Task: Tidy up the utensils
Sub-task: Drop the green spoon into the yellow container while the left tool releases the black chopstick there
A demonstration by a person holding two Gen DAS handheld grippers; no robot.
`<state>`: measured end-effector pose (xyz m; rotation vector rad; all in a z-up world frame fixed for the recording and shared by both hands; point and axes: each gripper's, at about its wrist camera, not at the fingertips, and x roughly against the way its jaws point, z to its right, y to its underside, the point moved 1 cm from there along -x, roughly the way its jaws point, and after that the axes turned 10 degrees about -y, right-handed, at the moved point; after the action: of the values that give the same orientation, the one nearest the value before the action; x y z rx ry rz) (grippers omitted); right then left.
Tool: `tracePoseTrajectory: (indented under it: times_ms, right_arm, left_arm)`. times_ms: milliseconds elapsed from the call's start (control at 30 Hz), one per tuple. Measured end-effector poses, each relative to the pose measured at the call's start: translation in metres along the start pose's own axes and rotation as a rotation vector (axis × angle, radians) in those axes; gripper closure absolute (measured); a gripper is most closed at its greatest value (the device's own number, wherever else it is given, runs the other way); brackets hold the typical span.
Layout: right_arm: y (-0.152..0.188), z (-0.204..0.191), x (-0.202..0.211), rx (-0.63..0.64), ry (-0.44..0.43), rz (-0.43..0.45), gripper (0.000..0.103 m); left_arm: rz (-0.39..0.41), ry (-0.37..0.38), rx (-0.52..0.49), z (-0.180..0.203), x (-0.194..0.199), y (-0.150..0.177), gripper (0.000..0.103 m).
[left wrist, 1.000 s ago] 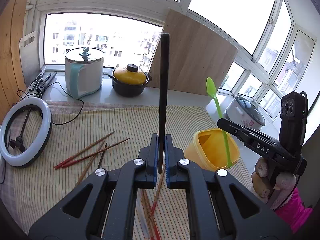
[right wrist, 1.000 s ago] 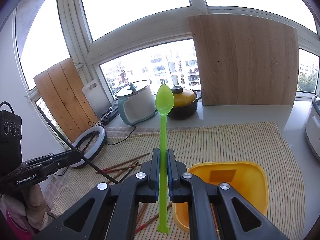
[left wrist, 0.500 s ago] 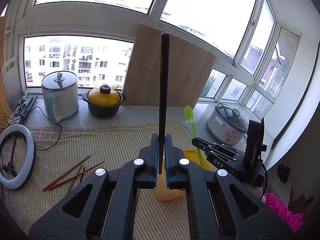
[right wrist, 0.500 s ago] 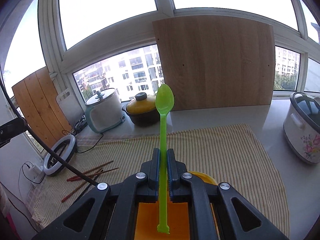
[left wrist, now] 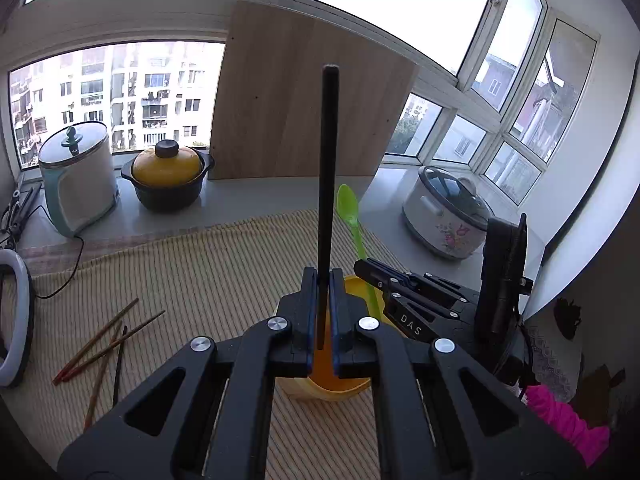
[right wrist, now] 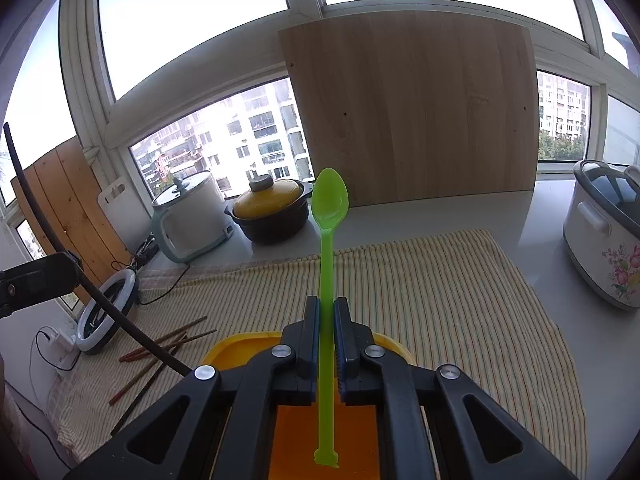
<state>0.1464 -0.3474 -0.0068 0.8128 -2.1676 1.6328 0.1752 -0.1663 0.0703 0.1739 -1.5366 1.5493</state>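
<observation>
The left gripper (left wrist: 323,320) is clamped on a black stick (left wrist: 328,184) that stands straight up between its jaws, its lower end just over the yellow tub (left wrist: 320,388) on the striped cloth (left wrist: 200,280). The right gripper (right wrist: 327,340) pinches a green spoon (right wrist: 329,240) by its handle, bowl up, the handle's end hanging over the tub's orange inside (right wrist: 288,440). Both sets of jaws are pressed nearly together around these thin shafts. A few chopsticks (left wrist: 100,352) lie loose on the cloth, well left of the tub. From the left camera you see the right gripper from the side, with a pink sleeve (left wrist: 560,416) behind it, and the floral cooker (left wrist: 444,216) whole. The right camera alone shows the slatted wood panel (right wrist: 68,216) at the far left and the ring light (right wrist: 106,312) entire; there the stick (right wrist: 80,276) runs as a dark slanted line.
</observation>
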Motion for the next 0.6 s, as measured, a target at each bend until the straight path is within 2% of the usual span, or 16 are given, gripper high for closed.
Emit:
tracePoseTrajectory:
  times_ms: [400, 433, 500, 567, 600]
  right_arm:
    - [0.020, 0.014, 0.012, -0.042, -0.015, -0.009, 0.096]
    - [0.021, 0.014, 0.013, -0.049, -0.019, -0.008, 0.095]
    - [0.023, 0.013, 0.016, -0.051, -0.026, -0.002, 0.076]
    - [0.024, 0.011, 0.021, -0.044, -0.019, 0.008, 0.074]
    - [0.024, 0.010, 0.024, -0.044, -0.021, 0.013, 0.072]
  left_arm:
    - [-0.084, -0.019, -0.025, 0.012, -0.038, 0.018, 0.100]
    - [-0.085, -0.020, -0.028, 0.013, -0.039, 0.019, 0.100]
    - [-0.093, -0.018, -0.038, 0.015, -0.040, 0.020, 0.099]
    - [-0.098, -0.029, -0.043, 0.016, -0.041, 0.020, 0.087]
    - [-0.099, -0.034, -0.040, 0.015, -0.040, 0.020, 0.073]
